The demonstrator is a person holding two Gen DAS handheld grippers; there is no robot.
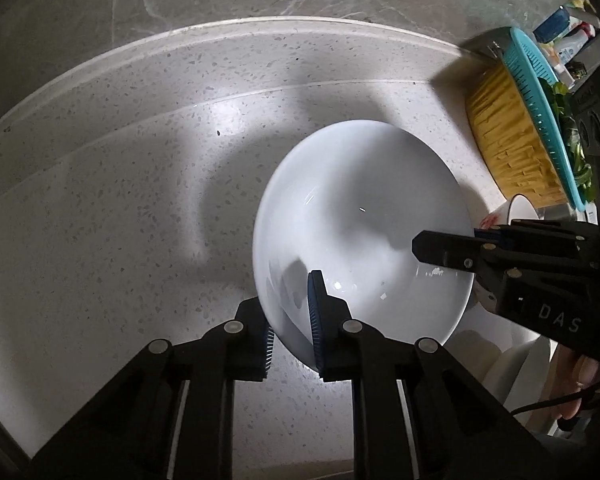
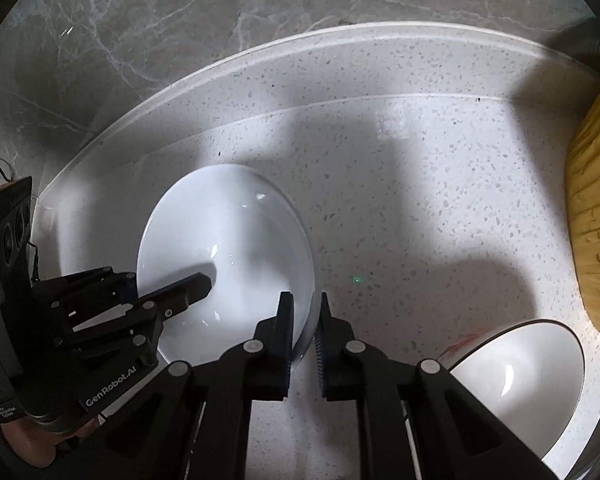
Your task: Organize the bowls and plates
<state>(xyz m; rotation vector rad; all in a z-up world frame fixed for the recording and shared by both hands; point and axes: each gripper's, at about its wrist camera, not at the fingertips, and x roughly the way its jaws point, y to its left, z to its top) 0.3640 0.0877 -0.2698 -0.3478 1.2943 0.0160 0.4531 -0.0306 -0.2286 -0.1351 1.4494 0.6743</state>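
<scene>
A wide white bowl (image 1: 360, 208) (image 2: 228, 232) sits upright on the speckled white counter (image 1: 140, 200). My left gripper (image 1: 292, 332) is shut on the bowl's near rim, one blue-padded finger inside and one outside. My right gripper (image 2: 305, 328) is shut on the rim at the opposite side, the wall pinched between its pads. In the left wrist view the right gripper (image 1: 456, 242) reaches in from the right; in the right wrist view the left gripper (image 2: 168, 282) comes in from the left. The bowl is empty.
A second white bowl (image 2: 520, 376) (image 1: 520, 208) stands to the right on the counter. Beyond it is a yellow basket (image 1: 512, 140) (image 2: 596, 220) holding a teal colander (image 1: 540, 92) with greens. Bottles (image 1: 568, 44) crowd the far right. A raised ledge and marble wall (image 2: 180, 20) bound the back.
</scene>
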